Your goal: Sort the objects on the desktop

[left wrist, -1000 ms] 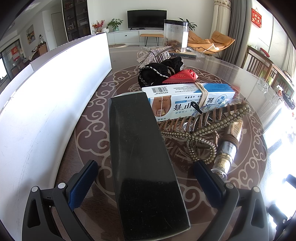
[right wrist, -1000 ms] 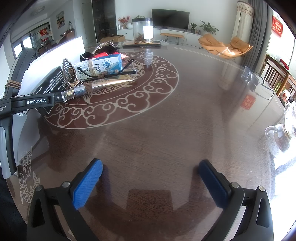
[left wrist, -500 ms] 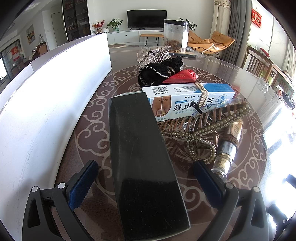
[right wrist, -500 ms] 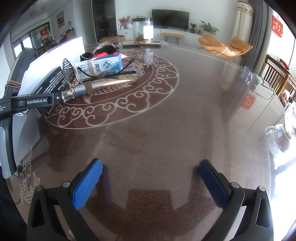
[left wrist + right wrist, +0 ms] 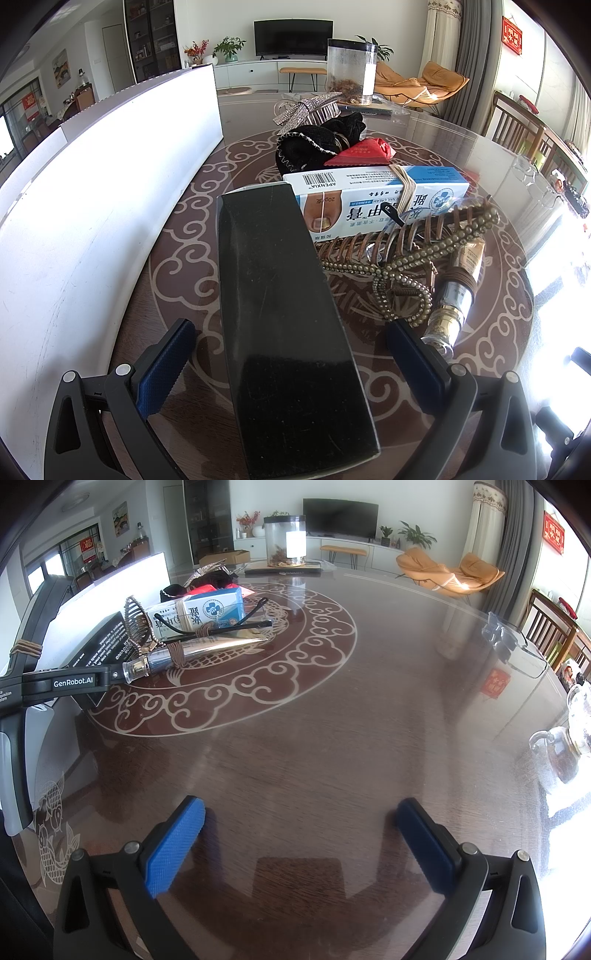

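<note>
Left gripper (image 5: 290,363) is spread wide, fingers either side of a long black box (image 5: 284,314) lying flat on the table (image 5: 184,258), not touching it. The box is glossy, a bit scratched, running toward 12 o'clock. At about 1 o'clock sit a white-and-blue cream carton (image 5: 373,201), a beaded hair comb (image 5: 410,251) and a tube (image 5: 456,291). Right gripper (image 5: 295,836) is also wide open over bare table.

Dark television (image 5: 293,37) on a white cabinet, orange lounge chair (image 5: 448,571), grey curtain (image 5: 511,550), wooden chairs (image 5: 524,129)
</note>
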Action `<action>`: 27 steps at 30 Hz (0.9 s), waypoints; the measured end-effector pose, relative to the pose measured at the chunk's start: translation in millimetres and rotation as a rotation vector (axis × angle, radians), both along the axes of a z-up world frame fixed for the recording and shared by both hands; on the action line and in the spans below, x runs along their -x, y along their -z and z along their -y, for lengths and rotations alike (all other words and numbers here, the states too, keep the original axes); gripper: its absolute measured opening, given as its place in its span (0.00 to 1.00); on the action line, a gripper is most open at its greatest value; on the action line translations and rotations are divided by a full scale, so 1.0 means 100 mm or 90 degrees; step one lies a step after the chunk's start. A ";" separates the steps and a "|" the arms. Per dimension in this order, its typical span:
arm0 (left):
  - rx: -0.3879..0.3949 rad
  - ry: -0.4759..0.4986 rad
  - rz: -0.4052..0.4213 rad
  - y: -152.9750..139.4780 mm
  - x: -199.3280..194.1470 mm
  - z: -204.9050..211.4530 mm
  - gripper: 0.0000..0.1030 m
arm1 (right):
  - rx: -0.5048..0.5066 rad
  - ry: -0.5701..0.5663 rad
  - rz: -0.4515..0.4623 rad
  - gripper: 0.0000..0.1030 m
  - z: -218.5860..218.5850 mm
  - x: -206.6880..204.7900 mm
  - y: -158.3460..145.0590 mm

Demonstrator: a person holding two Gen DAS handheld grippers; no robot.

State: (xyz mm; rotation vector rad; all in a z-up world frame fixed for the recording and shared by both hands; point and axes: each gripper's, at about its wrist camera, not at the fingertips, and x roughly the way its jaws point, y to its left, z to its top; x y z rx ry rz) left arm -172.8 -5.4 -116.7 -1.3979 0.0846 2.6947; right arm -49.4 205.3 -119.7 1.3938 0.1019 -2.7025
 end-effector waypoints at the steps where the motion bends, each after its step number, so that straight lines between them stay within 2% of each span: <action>1: 0.000 0.000 0.000 0.00 0.00 0.00 1.00 | 0.000 0.000 0.000 1.00 0.00 0.00 0.00; 16: 0.000 0.001 0.001 0.00 0.00 0.00 1.00 | 0.000 0.000 0.000 1.00 0.00 0.00 0.00; 19: 0.004 0.035 0.040 -0.02 -0.04 0.01 1.00 | 0.002 -0.014 0.010 1.00 0.00 0.02 0.00; 20: 0.008 0.049 0.060 -0.03 -0.10 0.03 1.00 | 0.002 -0.025 0.016 1.00 0.00 0.03 0.00; 22: 0.010 0.051 0.067 -0.05 -0.33 0.12 1.00 | 0.002 -0.014 0.030 1.00 -0.02 0.04 -0.01; 23: 0.007 0.047 0.059 -0.06 -0.46 0.18 1.00 | 0.021 0.000 0.033 1.00 -0.04 0.06 -0.02; 25: 0.005 0.036 0.045 -0.10 -0.66 0.26 1.00 | 0.110 0.005 0.026 1.00 -0.04 0.17 -0.09; 27: -0.002 0.027 0.031 -0.16 -0.79 0.31 1.00 | 0.162 0.010 0.035 1.00 0.09 0.43 -0.18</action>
